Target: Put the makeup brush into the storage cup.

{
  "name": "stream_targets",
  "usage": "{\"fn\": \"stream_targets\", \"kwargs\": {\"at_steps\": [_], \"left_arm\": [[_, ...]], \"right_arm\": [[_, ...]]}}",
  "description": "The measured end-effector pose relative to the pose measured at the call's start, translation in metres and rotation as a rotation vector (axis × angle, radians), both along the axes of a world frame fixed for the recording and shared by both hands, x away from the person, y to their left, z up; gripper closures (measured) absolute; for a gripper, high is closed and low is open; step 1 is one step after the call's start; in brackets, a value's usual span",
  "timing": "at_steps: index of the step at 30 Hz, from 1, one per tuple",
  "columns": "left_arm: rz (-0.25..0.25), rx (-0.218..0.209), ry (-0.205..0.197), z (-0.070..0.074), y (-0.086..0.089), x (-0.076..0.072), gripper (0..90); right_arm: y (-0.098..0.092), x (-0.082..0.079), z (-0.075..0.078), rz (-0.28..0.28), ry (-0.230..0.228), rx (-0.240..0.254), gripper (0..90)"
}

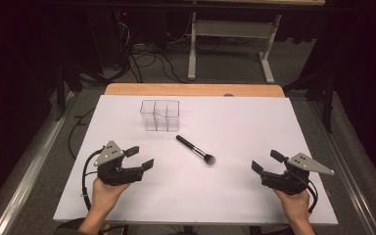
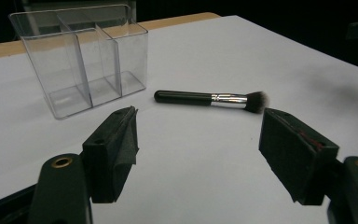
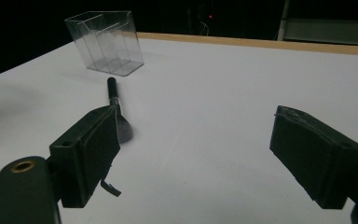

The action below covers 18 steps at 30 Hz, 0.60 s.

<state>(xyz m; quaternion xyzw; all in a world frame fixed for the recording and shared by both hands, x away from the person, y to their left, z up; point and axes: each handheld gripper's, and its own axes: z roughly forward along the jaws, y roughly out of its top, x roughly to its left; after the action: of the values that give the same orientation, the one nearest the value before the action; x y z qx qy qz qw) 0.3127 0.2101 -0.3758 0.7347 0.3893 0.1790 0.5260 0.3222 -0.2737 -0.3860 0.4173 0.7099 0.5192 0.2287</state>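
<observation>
Left tool (image 1: 141,157) and right tool (image 1: 266,161) are resting low over the white tabletop (image 1: 245,122), each in a hand, jaws spread wide and grasping nothing. A makeup brush (image 1: 195,150) is lying flat between the two tools, ahead of the left tool's jaws, its bristles pointing toward the right tool. A clear plastic organizer (image 1: 160,115) with compartments is standing upright beyond the brush, just past its handle end, apart from it.
</observation>
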Motion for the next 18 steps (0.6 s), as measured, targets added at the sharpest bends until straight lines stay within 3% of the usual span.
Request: {"fn": "stream_targets", "kwargs": {"at_steps": [8,18], "left_arm": [[-0.018,-0.007,-0.007,0.008,-0.006,0.002,27.4],[-0.056,0.01,-0.016,0.019,-0.022,0.011,27.0]], "right_arm": [[0.006,0.002,-0.002,0.022,0.011,-0.033,17.0],[0.004,0.004,-0.002,0.016,0.02,-0.031,16.9]]}}
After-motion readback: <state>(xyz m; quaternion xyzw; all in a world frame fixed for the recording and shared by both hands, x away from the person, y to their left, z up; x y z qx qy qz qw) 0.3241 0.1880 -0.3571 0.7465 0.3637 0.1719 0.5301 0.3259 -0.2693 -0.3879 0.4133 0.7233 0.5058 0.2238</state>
